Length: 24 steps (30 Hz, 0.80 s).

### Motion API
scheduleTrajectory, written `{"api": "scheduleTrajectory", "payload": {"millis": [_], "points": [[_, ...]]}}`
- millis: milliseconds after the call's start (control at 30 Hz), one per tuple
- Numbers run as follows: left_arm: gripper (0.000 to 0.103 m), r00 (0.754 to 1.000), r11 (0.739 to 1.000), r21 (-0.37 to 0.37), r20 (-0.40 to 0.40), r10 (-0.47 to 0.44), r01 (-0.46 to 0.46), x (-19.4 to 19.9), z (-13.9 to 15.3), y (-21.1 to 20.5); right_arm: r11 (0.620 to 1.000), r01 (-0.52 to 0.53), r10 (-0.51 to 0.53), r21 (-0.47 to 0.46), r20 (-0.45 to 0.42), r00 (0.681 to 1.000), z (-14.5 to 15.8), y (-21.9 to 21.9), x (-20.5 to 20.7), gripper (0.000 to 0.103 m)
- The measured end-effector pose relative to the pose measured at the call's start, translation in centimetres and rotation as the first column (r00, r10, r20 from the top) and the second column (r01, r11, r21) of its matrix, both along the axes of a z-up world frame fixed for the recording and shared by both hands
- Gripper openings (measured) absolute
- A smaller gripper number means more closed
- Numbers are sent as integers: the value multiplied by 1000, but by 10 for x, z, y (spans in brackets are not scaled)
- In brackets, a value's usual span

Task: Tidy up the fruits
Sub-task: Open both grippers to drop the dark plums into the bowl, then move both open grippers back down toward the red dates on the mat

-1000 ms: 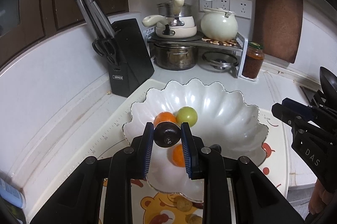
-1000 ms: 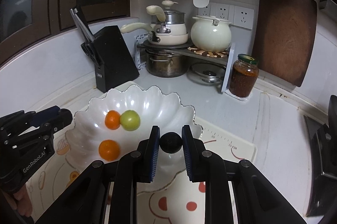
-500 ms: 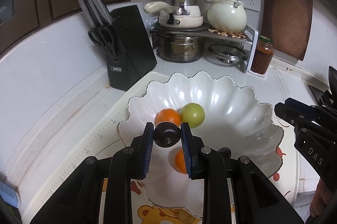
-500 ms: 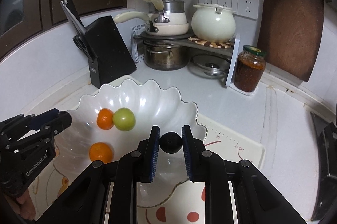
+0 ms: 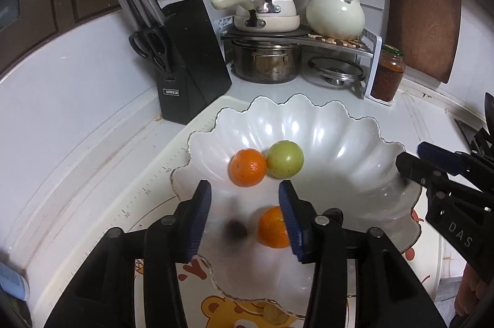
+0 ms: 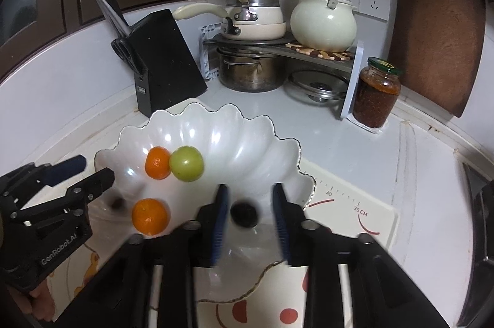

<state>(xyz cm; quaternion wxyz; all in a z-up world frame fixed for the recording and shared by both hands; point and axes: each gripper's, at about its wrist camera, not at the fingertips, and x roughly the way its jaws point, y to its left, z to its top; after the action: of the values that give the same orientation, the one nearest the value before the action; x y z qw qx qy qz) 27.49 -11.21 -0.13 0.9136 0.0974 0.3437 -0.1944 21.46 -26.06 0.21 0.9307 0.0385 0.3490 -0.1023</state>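
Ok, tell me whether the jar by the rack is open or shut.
Shut. The jar stands upright beside the rack with its green lid seated on top; how tightly cannot be told.

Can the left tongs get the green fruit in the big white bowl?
Probably yes. The left tongs, opening with nothing gripped, hang just short of the green fruit; only the orange touching its side crowds it.

1. Light: dim, cool indoor light is falling from overhead, leaving the upper left corners dark.
2. Glare: white highlights are glinting on the scalloped bowl [image 5: 355,124] and the cream pot [image 6: 324,25].
3. Blur: two dark fruits [image 5: 235,230] [image 6: 245,213] are smearing with motion; the right gripper's fingers [image 6: 220,223] are blurring too.
4. Distortion: fisheye curvature is bending the counter edge [image 5: 77,161]; black vignetting is ringing both frames.
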Motion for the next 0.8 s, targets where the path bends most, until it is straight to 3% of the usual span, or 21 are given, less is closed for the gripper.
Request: {"api": "scheduleTrajectory", "payload": {"millis": [100, 300, 433, 567, 800], "points": [[59, 1000, 1000, 5, 11, 15, -15, -2, 3, 1, 1000, 14, -14, -10, 11, 1000, 2, 0, -3, 61], [74, 998, 999, 10, 45, 47, -48, -7, 11, 5, 998, 46, -45, -31, 35, 998, 9, -2, -9, 78], [74, 997, 999, 9, 51, 51, -51, -10, 16, 7, 998, 51, -49, -35, 45, 998, 14, -1, -12, 79], [86, 996, 998, 6, 60, 63, -64, -13, 21, 10, 998, 52, -50, -34, 52, 997, 18, 1, -16, 79], [87, 994, 997, 4, 77, 75, -75, -24, 30, 17, 998, 51, -49, -38, 68, 996, 26, 6, -27, 82]]}}
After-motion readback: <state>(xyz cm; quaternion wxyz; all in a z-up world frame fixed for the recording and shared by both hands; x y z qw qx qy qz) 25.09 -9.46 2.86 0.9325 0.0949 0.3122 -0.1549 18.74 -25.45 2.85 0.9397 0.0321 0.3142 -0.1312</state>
